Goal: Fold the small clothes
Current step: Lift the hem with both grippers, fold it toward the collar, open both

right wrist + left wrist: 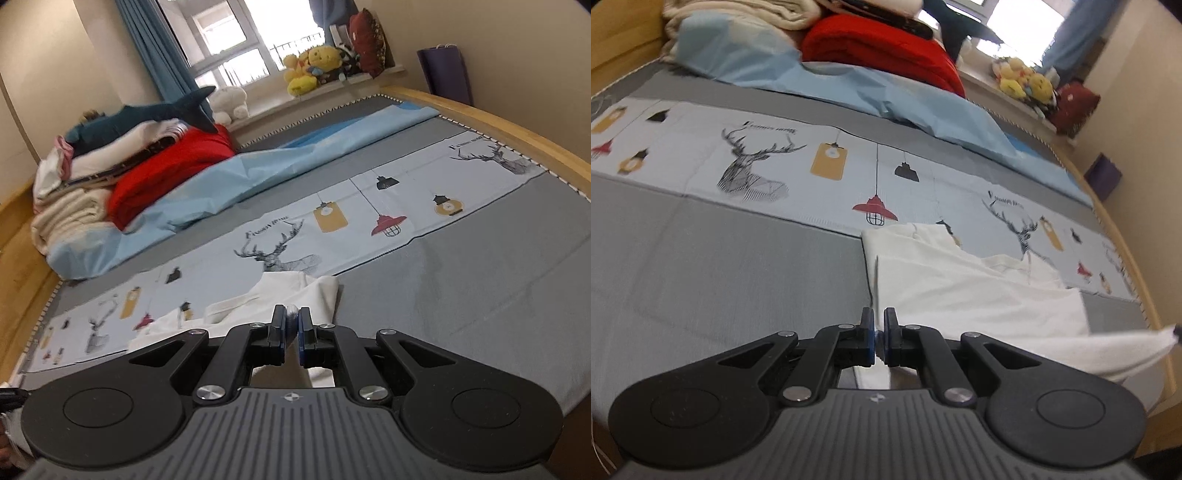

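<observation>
A small white garment [964, 288] lies on the grey bed, partly folded, ahead and right of my left gripper [879, 325]. The left jaws are shut on the garment's near left edge, which rises as a thin fold between them. In the right wrist view the same white garment [288, 299] lies bunched just ahead of my right gripper [291, 321], whose jaws are shut on a pinch of its near edge. A lifted white corner [1137, 343] stretches to the right edge of the left wrist view, where a dark tip holds it.
The bed has a grey sheet with a deer-and-lamp printed band [827, 162]. A light blue sheet [886, 92], a red blanket [886, 48] and stacked linens [74, 192] lie at the far side. Plush toys [314, 62] sit on the windowsill. A wooden bed frame [517, 129] borders the mattress.
</observation>
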Motion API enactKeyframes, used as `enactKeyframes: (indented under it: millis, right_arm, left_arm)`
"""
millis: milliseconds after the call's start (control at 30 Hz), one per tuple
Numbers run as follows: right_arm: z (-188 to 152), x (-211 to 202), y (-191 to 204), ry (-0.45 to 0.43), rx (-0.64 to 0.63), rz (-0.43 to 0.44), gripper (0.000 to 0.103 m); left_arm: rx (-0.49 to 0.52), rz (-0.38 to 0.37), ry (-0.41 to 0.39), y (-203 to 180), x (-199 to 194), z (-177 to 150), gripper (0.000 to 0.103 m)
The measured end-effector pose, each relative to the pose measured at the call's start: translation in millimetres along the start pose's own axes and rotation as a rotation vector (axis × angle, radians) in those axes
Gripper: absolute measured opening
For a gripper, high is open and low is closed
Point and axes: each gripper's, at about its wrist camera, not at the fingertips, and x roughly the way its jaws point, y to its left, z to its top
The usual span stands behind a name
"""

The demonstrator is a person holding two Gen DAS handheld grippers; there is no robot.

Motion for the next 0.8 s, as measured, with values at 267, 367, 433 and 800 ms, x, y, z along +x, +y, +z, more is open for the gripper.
enactKeyframes:
  millis: [267, 367, 433, 800]
  right_arm:
    - [-18.5, 81.3, -11.7, 0.124, 0.015, -0.121, 0.005]
    - [-10.3, 91.7, -5.7, 0.101, -0.005, -0.126, 0.005]
    - [-5.9, 100.1, -1.2, 0.090, -0.038, -0.142, 0.005]
    - [-5.2, 108.4, -26.8, 0.078, 0.003, -0.194, 0.015]
  left_arm:
    - [-0.042, 0.010, 0.101, 9.4, 65.1, 7.0, 0.004]
    - [0.010, 0.037, 0.106, 1.6, 79.4, 12.4, 0.004]
    - [-0.021, 0.039, 0.092, 3.1, 86.3, 20.2, 0.004]
    - [-0.062, 0.064, 0.118, 6.2, 90.2, 28.0, 0.009]
